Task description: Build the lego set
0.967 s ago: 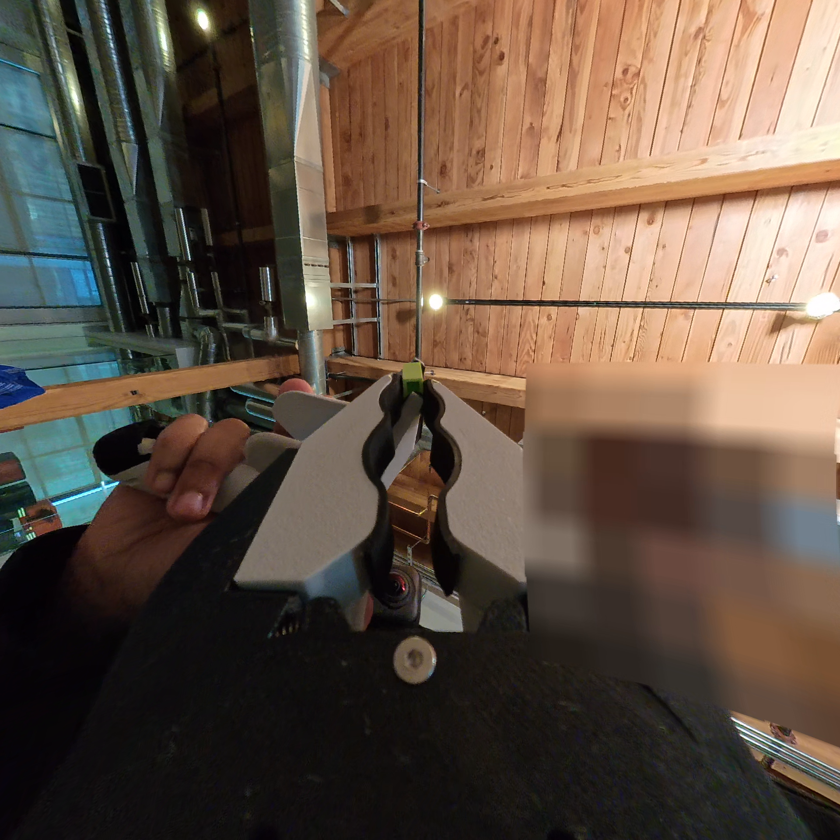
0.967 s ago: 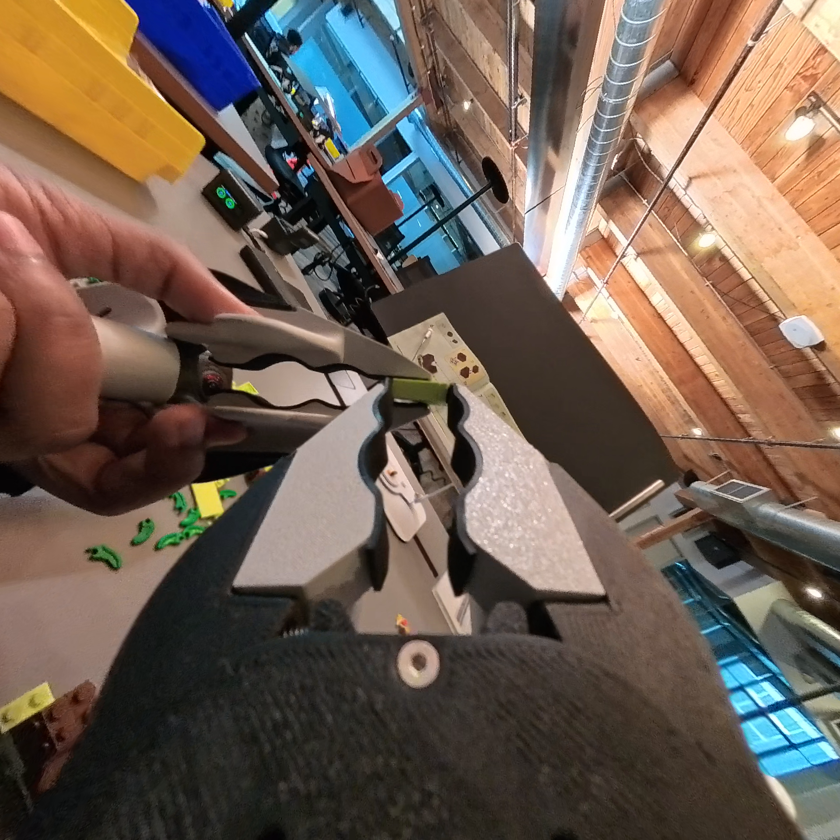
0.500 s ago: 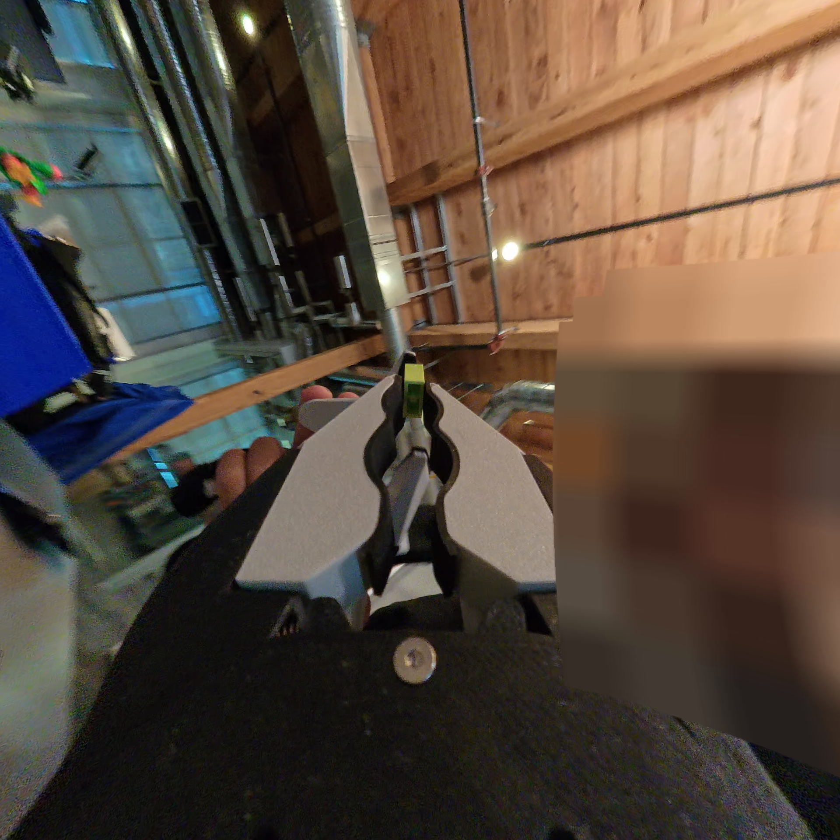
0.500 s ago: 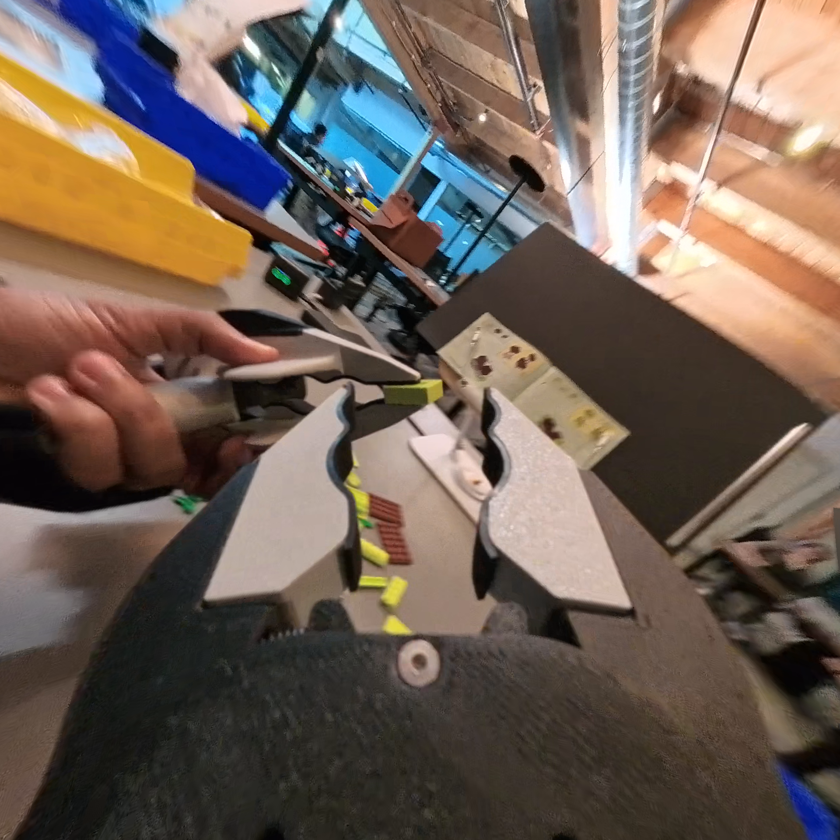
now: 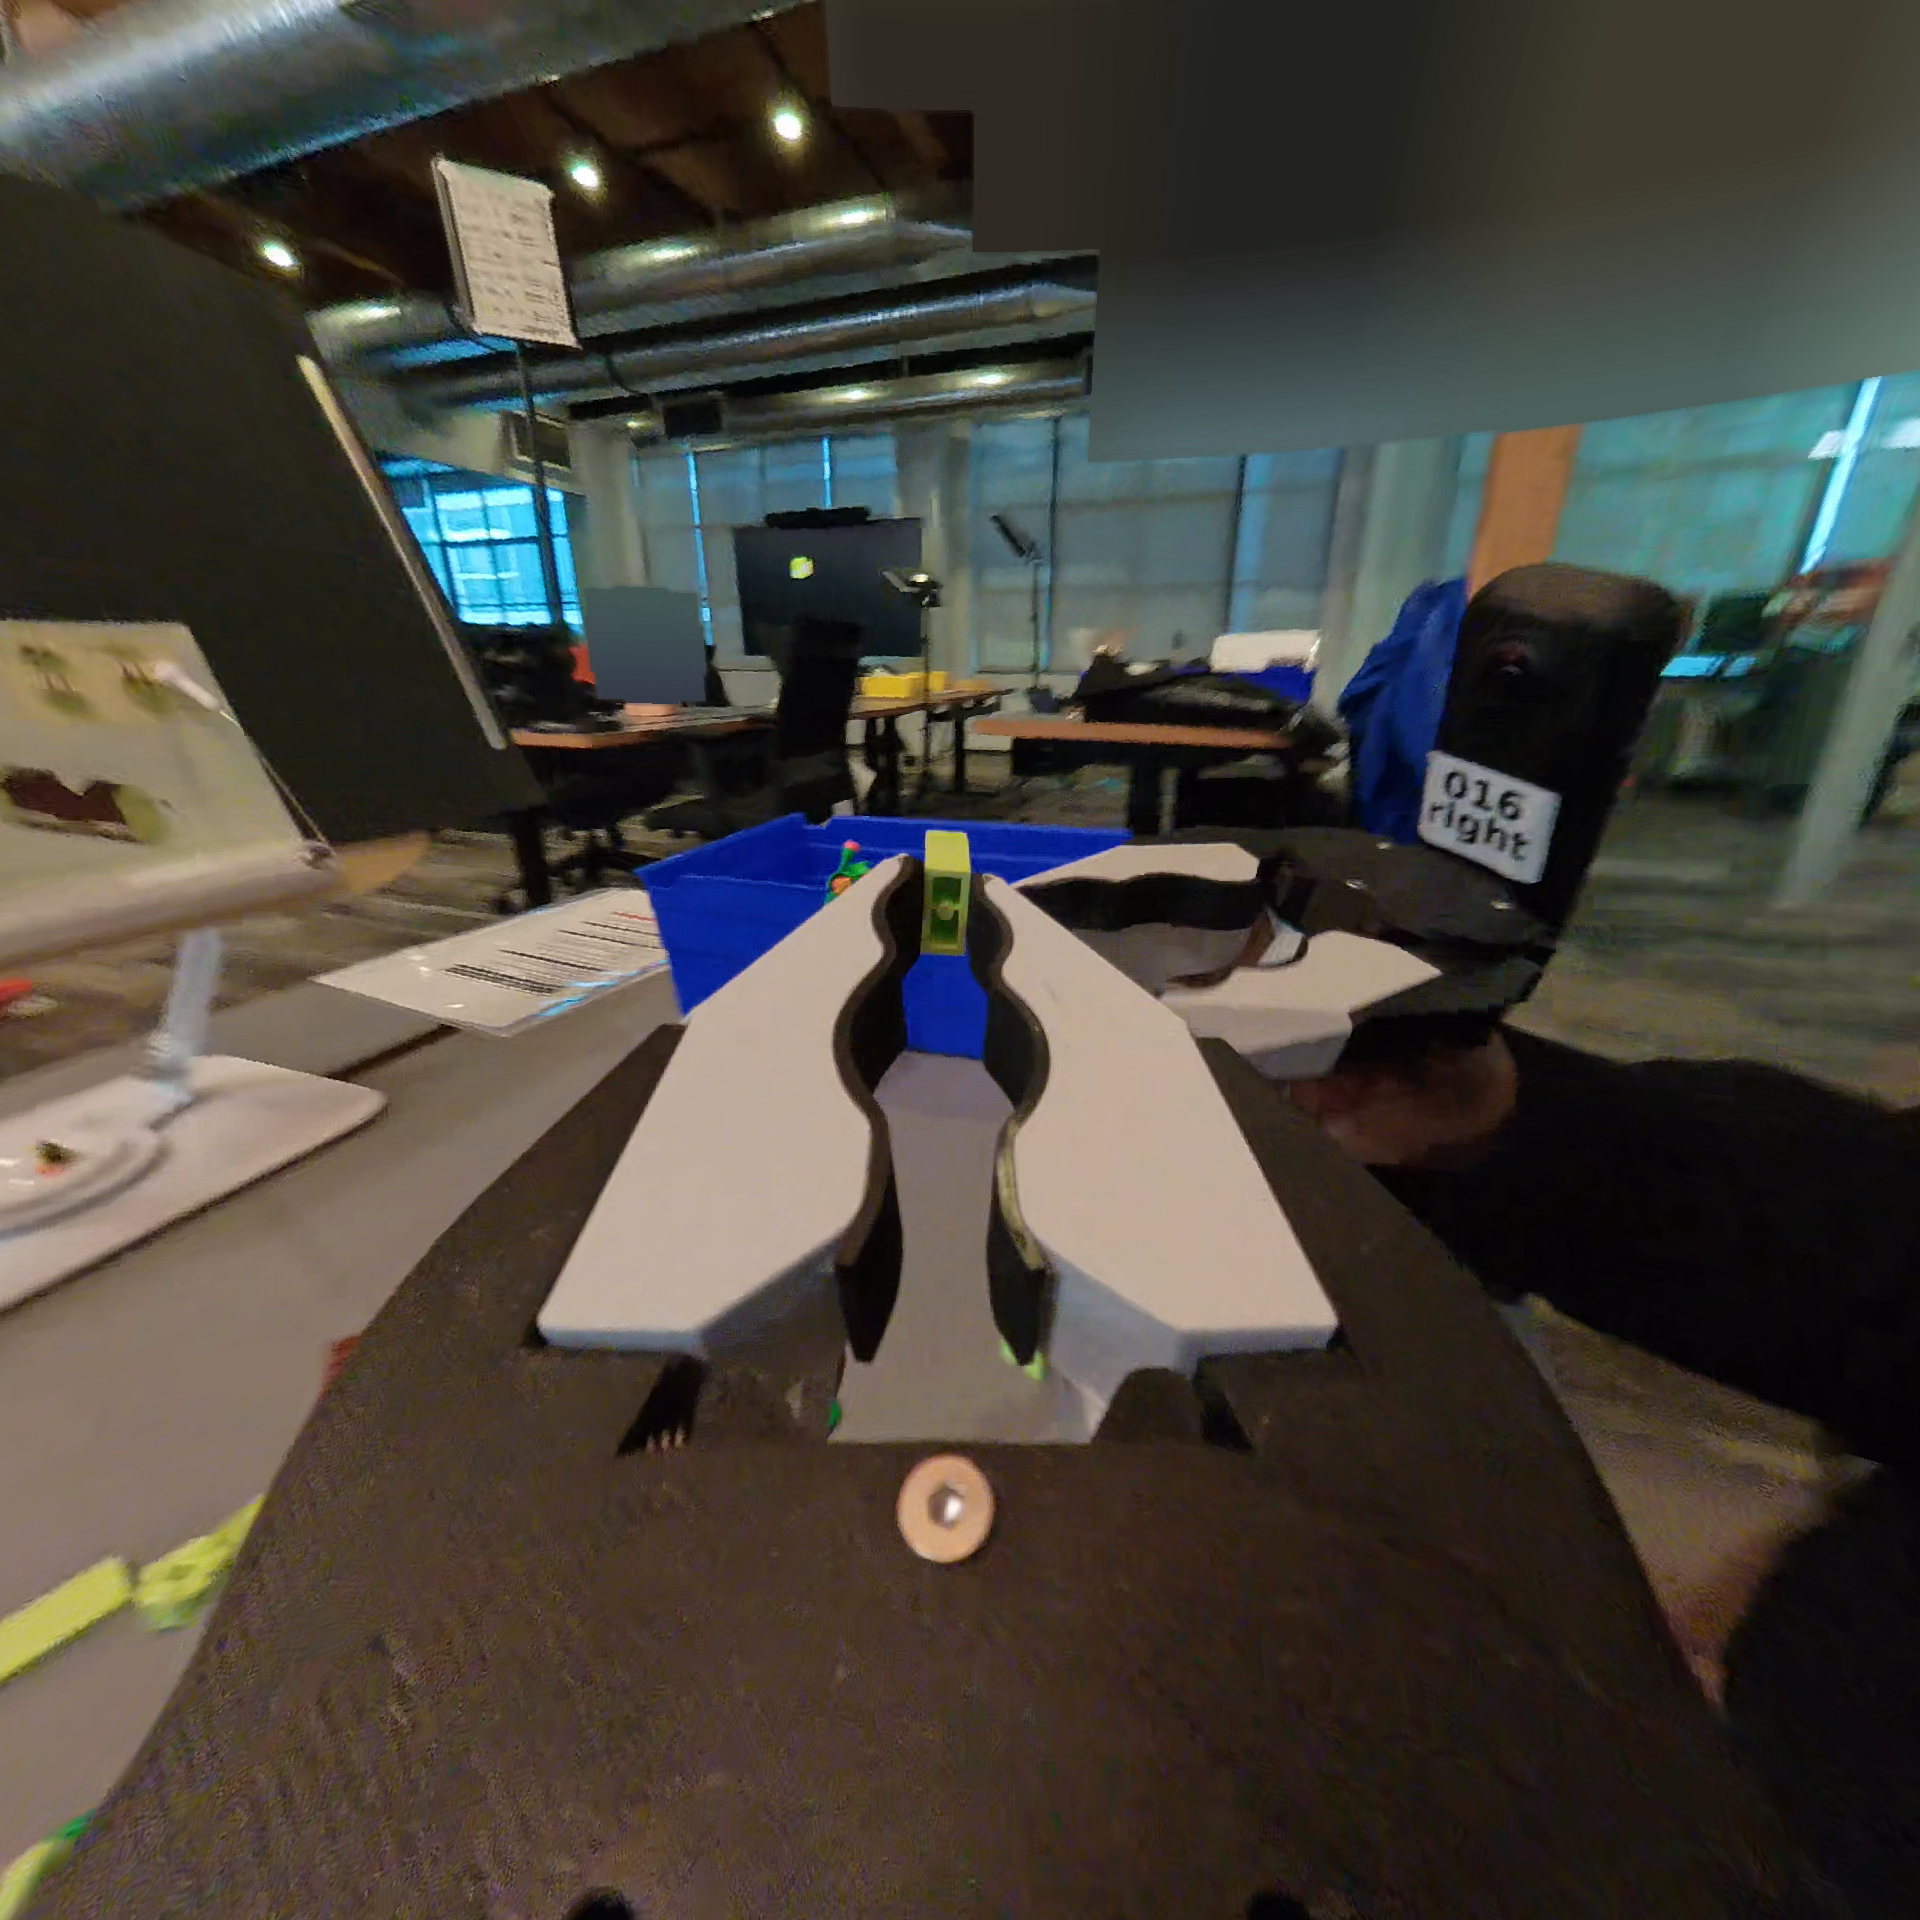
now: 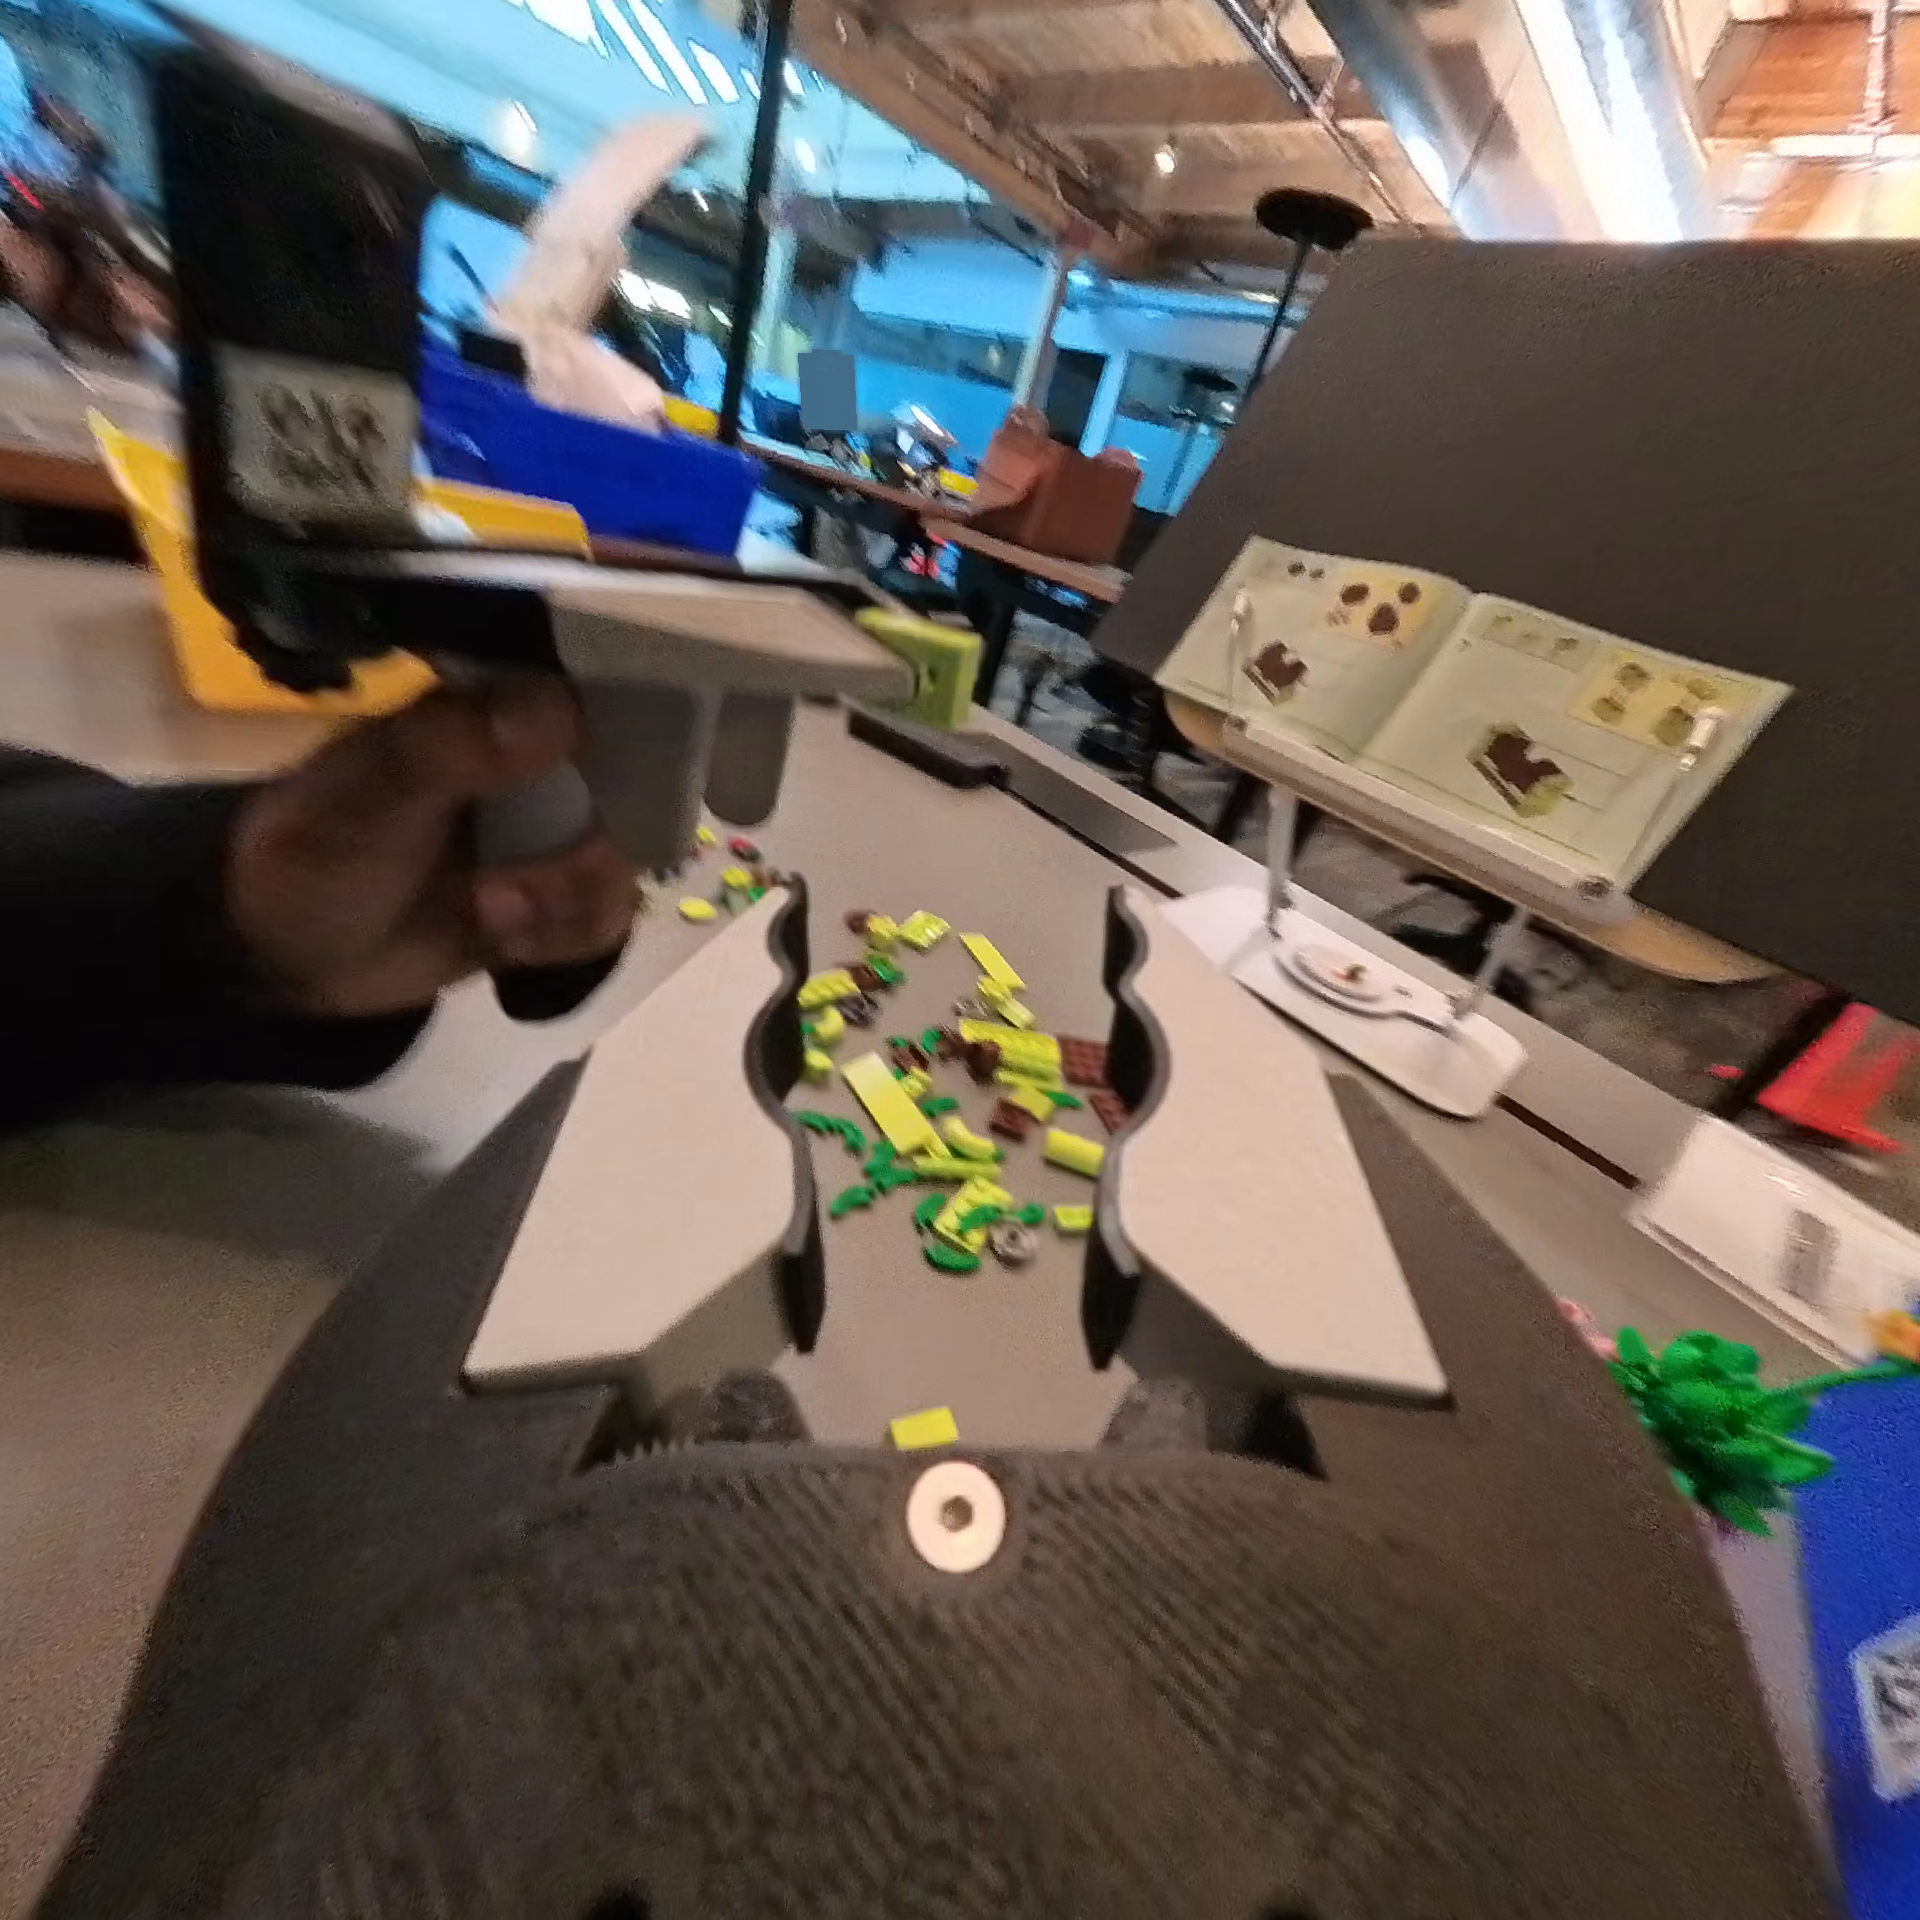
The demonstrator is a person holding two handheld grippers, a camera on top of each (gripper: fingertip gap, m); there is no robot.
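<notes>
My left gripper (image 5: 943,881) is shut on a small lime green brick (image 5: 945,912) at its fingertips and holds it in the air above the grey table (image 5: 260,1299). In the right wrist view the left gripper (image 6: 896,665) shows at upper left with the lime brick (image 6: 928,667) sticking out of its tips. My right gripper (image 6: 954,914) is open and empty above a pile of loose lime, green and brown lego pieces (image 6: 935,1091). The right gripper also shows in the left wrist view (image 5: 1195,925), open, just right of the brick.
An open instruction booklet (image 6: 1455,707) rests on a white stand (image 6: 1371,1003) before a black panel (image 6: 1558,468). A blue bin (image 5: 769,914) stands behind the left gripper. Another blue bin (image 6: 1860,1558) with a green plant piece (image 6: 1714,1423) is at right. A yellow bin (image 6: 197,623) is at left. Less than 4 cm separates the two grippers' tips.
Both grippers have swung down from pointing at the ceiling to facing the table. My right gripper has opened wider and drawn away from the brick. My left gripper still holds the brick.
</notes>
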